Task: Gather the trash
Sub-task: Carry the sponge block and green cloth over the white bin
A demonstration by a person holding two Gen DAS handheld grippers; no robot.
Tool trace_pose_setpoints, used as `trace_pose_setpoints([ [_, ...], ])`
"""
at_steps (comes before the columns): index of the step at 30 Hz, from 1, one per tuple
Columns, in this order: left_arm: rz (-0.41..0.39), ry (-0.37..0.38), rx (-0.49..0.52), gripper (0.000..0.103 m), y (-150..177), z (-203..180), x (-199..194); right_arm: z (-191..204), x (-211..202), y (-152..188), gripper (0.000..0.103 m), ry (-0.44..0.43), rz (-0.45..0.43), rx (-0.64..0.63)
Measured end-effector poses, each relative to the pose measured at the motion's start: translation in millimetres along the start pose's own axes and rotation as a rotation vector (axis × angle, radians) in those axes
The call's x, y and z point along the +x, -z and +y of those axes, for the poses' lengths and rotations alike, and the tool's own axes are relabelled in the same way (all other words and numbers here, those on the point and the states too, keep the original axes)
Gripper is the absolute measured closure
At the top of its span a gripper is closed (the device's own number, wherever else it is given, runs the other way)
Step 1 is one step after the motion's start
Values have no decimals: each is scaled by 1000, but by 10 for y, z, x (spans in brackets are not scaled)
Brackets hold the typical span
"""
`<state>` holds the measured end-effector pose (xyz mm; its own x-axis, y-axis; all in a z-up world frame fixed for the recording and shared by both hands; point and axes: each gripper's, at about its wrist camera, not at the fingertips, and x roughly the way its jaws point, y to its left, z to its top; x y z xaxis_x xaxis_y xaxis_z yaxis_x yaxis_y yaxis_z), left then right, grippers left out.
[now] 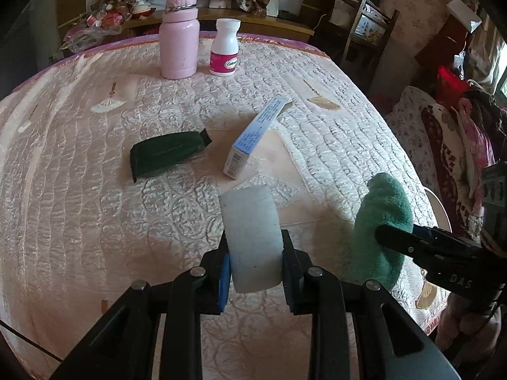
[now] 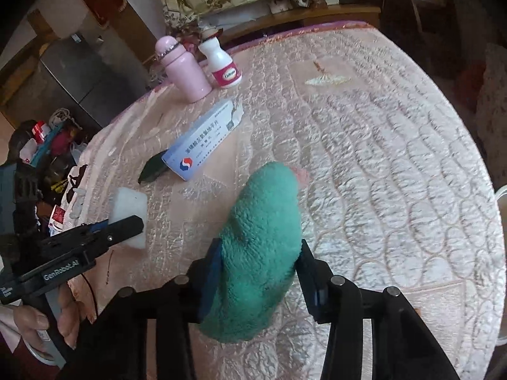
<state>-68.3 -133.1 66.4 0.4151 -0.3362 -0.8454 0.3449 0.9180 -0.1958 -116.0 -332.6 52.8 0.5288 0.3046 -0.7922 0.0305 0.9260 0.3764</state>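
Left tongs [image 1: 255, 272] pinching white foam block [image 1: 250, 237], right tongs [image 2: 258, 272] around green sock [image 2: 263, 237], grip unclear

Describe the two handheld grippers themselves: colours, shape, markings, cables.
Both are black, with angular linkage arms joined by silver round pins and blue pads inside the fingers. The left gripper carries white "GenRobot.AI" lettering on its side, and a thin black cable trails from it. The right gripper shows raised "DAS" lettering on its body.

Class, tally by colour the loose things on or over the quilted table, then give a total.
Pink: 1, flask
White: 2, pill bottle, foam block
Blue-and-white: 1, medicine box
Dark green: 1, pouch
Teal: 1, towel
Total: 6
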Motion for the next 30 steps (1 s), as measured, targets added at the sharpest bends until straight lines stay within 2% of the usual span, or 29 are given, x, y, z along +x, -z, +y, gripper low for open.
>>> trace_pose_setpoints([
  [16, -46, 5, 106, 74, -23, -688, 14, -262, -513, 45, 55, 74, -84, -12],
  [30, -32, 47, 218, 74, -7, -1464, 196, -929, -945, 186, 55, 144, -140, 92],
])
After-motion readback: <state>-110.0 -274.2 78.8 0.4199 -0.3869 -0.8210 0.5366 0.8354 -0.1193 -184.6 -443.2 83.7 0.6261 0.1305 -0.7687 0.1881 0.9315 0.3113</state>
